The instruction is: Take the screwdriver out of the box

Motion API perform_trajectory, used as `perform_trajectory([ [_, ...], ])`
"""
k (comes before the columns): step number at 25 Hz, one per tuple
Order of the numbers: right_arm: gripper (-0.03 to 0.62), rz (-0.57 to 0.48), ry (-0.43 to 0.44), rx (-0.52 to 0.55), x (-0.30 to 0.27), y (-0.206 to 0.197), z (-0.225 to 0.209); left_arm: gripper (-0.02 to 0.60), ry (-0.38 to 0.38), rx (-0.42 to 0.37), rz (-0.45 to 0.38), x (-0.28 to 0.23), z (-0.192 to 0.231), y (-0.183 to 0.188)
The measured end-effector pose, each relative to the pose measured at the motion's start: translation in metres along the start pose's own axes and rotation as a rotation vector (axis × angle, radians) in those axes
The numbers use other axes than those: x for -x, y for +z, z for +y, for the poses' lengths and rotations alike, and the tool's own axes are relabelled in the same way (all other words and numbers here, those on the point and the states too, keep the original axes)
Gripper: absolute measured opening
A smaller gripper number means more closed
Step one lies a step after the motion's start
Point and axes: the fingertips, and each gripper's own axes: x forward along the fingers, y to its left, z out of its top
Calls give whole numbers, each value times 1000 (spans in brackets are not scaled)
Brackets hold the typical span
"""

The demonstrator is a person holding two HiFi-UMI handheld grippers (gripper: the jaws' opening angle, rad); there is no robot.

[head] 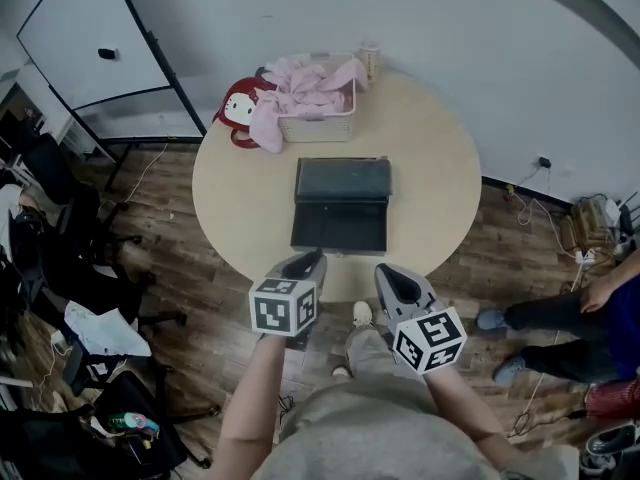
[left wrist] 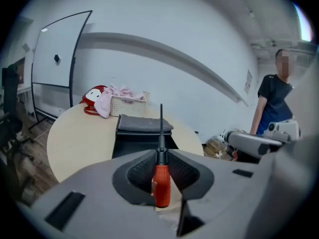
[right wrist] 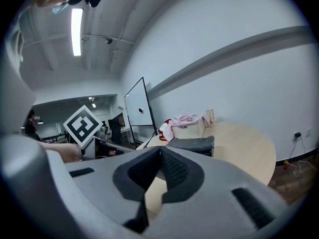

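My left gripper (left wrist: 161, 156) is shut on a screwdriver (left wrist: 161, 183) with a red handle. Its thin black shaft sticks up out of the jaws and points toward the box. The black box (head: 340, 206) lies open in the middle of the round table (head: 240, 198), and it also shows as the box (left wrist: 142, 133) beyond the shaft. In the head view the left gripper (head: 312, 258) hovers over the table's near edge, just short of the box. To its right my right gripper (head: 388, 271) hangs with its jaws together on nothing. The right gripper view shows that gripper (right wrist: 160, 151) facing the box (right wrist: 194, 143).
A white basket of pink clothes (head: 318, 118), a red doll (head: 238, 108) and a cup (head: 370, 60) stand at the table's far side. A whiteboard (head: 90, 38) stands at the back left. A seated person's legs (head: 570, 313) are at the right, and clutter covers the floor at the left.
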Motion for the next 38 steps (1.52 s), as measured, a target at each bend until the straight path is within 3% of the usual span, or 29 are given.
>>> perform_trajectory([
  [6,2,-6,15,10,19,-7,23,69,10,132,-155,52,-7,-7],
  [17,1,-28,30,14,48,-21,56,68,42,220,-311,129,-13,-36],
  [25,2,-19,40,21,57,-28,69,67,30,217,-322,144,-23,-53],
  [38,0,-12,7,60,54,-22,64,67,13,222,-340,137,-22,-42],
])
